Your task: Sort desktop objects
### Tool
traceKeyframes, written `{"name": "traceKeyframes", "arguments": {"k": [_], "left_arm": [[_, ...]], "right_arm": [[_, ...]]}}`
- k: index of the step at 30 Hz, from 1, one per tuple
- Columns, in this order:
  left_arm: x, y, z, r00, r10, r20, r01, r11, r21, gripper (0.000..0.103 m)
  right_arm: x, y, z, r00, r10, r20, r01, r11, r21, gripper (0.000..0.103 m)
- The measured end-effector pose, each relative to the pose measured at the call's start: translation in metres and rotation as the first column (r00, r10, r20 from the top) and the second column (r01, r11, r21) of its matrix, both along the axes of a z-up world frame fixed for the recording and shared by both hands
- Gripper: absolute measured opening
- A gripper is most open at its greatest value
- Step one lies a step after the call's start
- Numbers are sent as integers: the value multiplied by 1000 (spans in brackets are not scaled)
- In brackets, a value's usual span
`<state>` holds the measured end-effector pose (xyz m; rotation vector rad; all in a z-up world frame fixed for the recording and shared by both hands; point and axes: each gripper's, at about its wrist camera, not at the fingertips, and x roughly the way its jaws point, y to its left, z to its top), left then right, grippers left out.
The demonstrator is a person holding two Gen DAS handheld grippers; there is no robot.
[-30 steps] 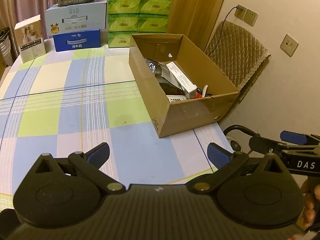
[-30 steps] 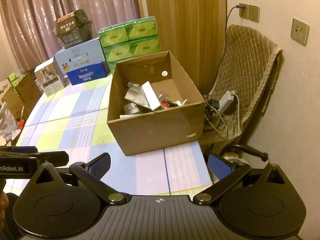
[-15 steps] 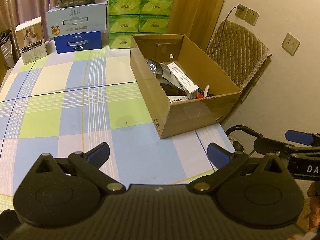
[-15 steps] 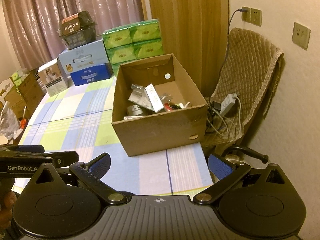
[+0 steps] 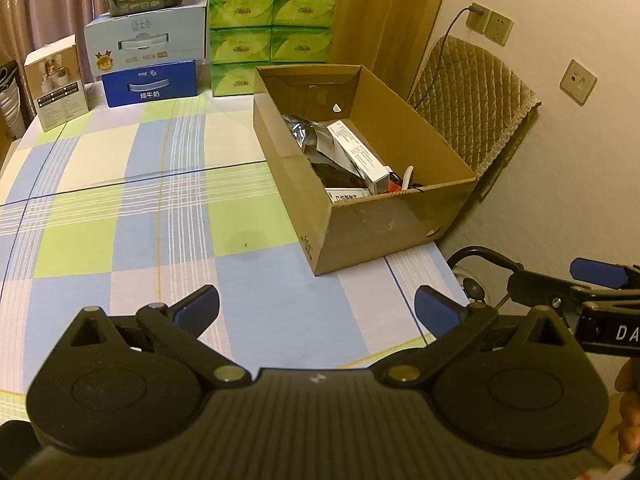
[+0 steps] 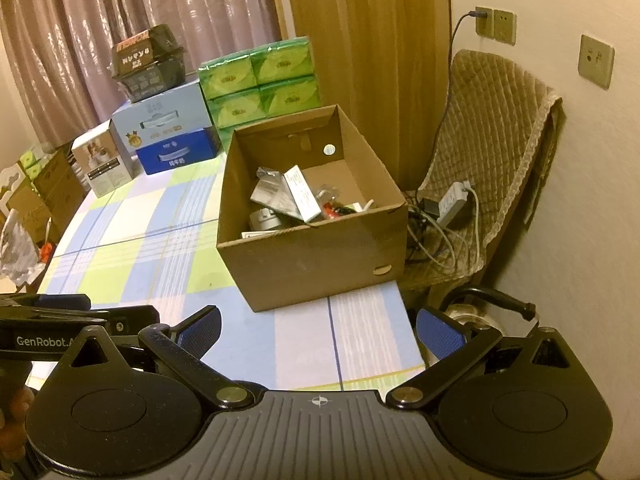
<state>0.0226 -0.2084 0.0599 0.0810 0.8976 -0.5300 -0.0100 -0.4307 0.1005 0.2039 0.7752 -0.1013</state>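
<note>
Checked-cloth table (image 5: 160,200) with open cardboard box (image 5: 384,224), green tissue packs (image 5: 272,36), perhaps 3 boxes (image 5: 150,84) behind.

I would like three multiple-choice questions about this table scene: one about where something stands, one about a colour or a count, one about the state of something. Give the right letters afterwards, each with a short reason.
1. Where does the dark blue box stand?
A. inside the cardboard box
B. under the light blue box
C. on the chair

2. What colour are the stacked tissue packs?
A. green
B. red
C. white

3. In what state is the left gripper?
A. shut on a white carton
B. shut and empty
C. open and empty

Answers:
1. B, the light blue box rests on top of it at the far edge of the table.
2. A, all the visible packs have green wrappers.
3. C, its fingers stand wide apart with only tablecloth between them; the right gripper looks the same, and the white carton lies in the cardboard box.
</note>
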Motion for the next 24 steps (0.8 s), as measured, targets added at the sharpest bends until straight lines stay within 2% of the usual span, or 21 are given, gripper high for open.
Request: {"name": "traceKeyframes", "arguments": {"k": [24], "left_arm": [[1, -4, -2, 1000, -11, -8, 11, 1000, -8, 102]], "right_arm": [[-2, -1, 1, 1000, -5, 1, 5, 1000, -3, 101]]}}
